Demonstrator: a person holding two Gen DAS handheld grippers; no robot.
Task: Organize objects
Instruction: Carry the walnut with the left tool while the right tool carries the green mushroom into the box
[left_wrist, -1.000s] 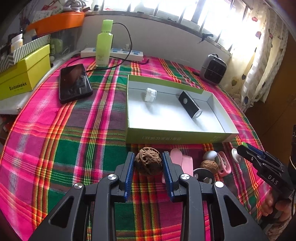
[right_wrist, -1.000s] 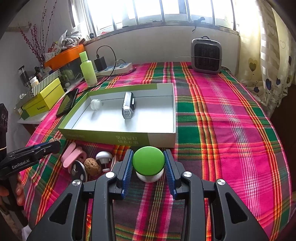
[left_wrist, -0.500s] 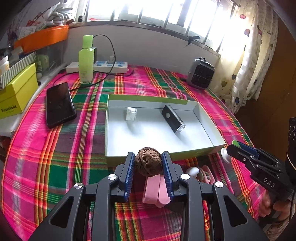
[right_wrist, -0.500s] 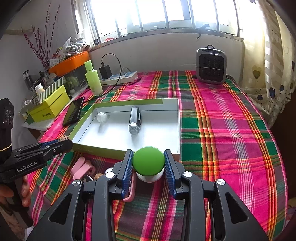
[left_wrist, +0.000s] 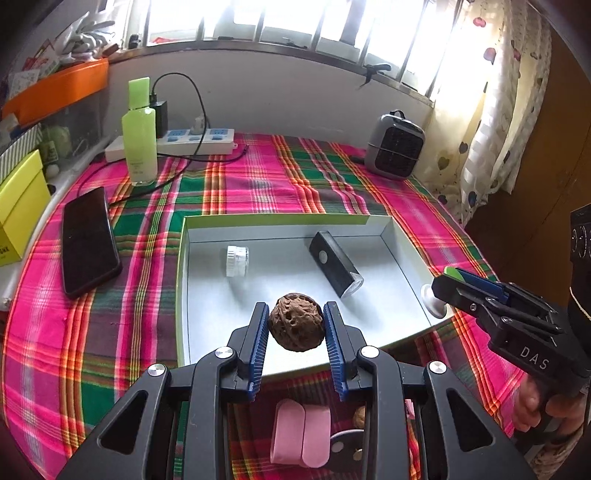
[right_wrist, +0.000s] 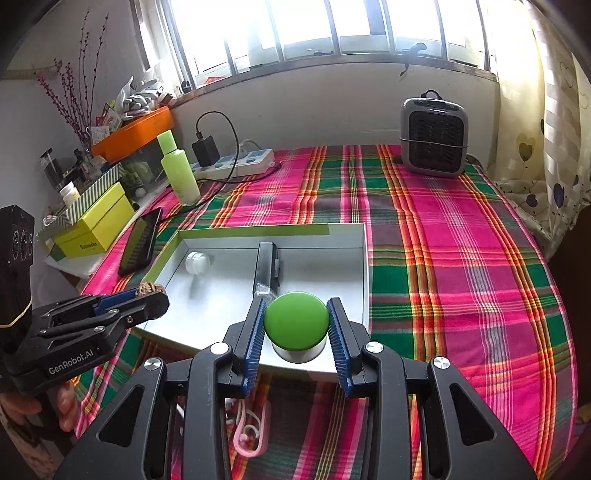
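Left gripper (left_wrist: 296, 325) is clamping a walnut (left_wrist: 296, 326); right gripper (right_wrist: 296, 325) is clamping a green knob (right_wrist: 296, 320). Only the left view is showing "DAS"; the right, "GenRobot.AI".

- The left gripper (left_wrist: 296, 325) is black plastic, with ribbed blue pads on its two fingers (left_wrist: 258, 332) and round silver screws on the linkage arms.
- Its side carries white "GenRobot.AI" lettering in the right wrist view.
- The right gripper (right_wrist: 296, 325) has the same build, with "DAS" printed in white on its side.
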